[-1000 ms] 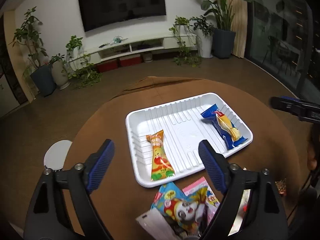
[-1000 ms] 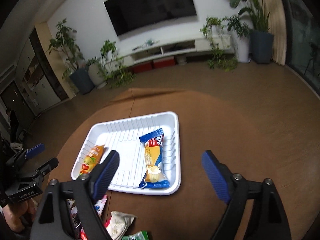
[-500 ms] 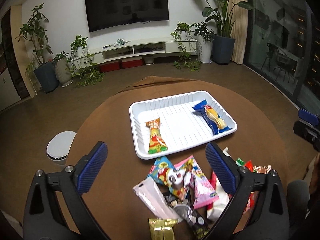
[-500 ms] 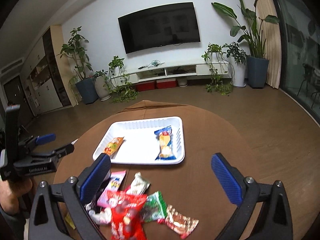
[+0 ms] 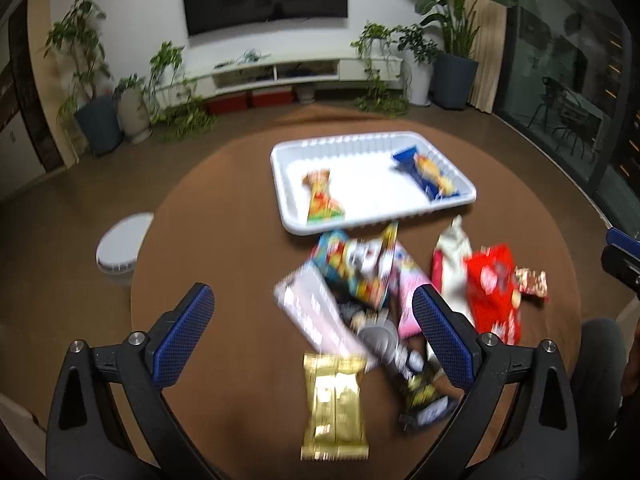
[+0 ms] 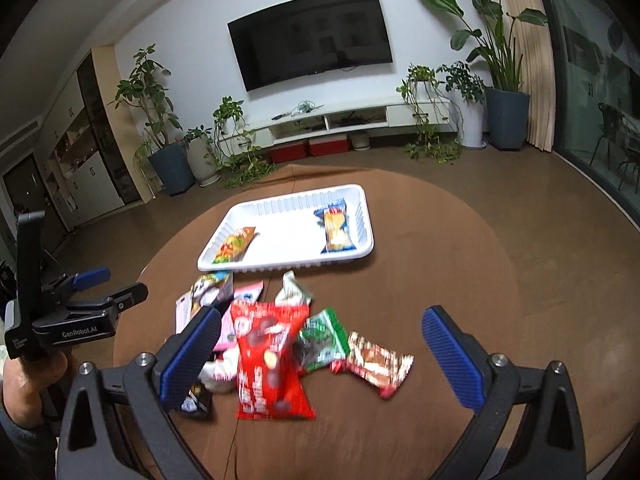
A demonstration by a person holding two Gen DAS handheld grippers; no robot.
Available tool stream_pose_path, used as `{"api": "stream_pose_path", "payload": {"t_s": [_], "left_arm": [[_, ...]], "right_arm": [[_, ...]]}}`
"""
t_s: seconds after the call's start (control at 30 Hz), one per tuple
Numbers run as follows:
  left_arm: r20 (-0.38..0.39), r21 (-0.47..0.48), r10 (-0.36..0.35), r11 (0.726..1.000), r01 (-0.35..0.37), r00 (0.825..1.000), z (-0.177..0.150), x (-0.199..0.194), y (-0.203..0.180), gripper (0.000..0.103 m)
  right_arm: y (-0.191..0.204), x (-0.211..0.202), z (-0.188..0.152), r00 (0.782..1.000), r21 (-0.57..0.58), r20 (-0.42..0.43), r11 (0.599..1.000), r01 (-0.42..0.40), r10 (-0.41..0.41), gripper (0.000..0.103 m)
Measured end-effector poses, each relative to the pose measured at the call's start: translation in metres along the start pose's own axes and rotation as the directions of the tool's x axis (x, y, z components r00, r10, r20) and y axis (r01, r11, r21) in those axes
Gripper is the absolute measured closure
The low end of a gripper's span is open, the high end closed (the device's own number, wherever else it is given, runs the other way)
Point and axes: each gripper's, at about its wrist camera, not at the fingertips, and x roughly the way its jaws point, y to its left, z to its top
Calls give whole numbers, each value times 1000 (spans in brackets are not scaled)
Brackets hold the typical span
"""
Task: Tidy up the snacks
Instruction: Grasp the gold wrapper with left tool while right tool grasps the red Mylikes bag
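A white ribbed tray [image 5: 280, 162] [image 6: 362, 204] lies on the far half of the round brown table. It holds an orange snack pack [image 5: 321, 200] [image 6: 235, 244] and a blue snack pack [image 5: 426, 170] [image 6: 337, 229]. Nearer me, several loose packs lie in a heap, among them a gold pack [image 5: 334, 398], a pale pink sachet [image 5: 314, 312], a red bag [image 5: 494, 292] [image 6: 269, 360], a green pack [image 6: 322, 338] and a reddish-brown pack [image 6: 376, 362]. My left gripper [image 5: 314, 330] stands open above the heap's near side. My right gripper [image 6: 320, 350] stands open over the red bag. Neither touches a pack.
The table [image 5: 224, 216] has bare cloth at left and right of the heap. A white round bin [image 5: 122, 242] stands on the floor beside the table. Potted plants [image 6: 162, 128] and a low TV cabinet [image 6: 340, 120] line the far wall.
Both grippers have drawn back from the tray toward the near table edge, bringing the snack heap into view. Their jaws have spread a little wider.
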Motion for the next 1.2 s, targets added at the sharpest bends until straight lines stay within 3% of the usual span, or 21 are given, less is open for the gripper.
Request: {"api": "stream_pose_path", "payload": {"t_s": [0.17, 0.37, 0.7, 0.93, 1.17, 1.2], "left_arm": [[-102, -59, -2, 998, -4, 995, -43, 14, 21, 2], [-132, -24, 17, 1000, -20, 991, -75, 16, 21, 3], [-209, 31, 9, 1000, -2, 978, -75, 44, 6, 7], [-270, 23, -29, 999, 37, 963, -76, 67, 6, 38], [-270, 27, -60, 997, 70, 961, -68, 73, 5, 70], [-271, 25, -70, 997, 79, 960, -67, 74, 5, 71]], "right_arm": [[3, -4, -18, 1000, -5, -20, 1000, 6, -6, 0], [17, 3, -43, 998, -29, -65, 1000, 13, -14, 0], [26, 13, -55, 994, -51, -105, 998, 28, -33, 5], [21, 20, -54, 992, -39, -124, 999, 30, -35, 6], [22, 26, -52, 991, -39, -131, 999, 17, -22, 10], [22, 27, -51, 991, -38, -134, 999, 13, -18, 11]]}}
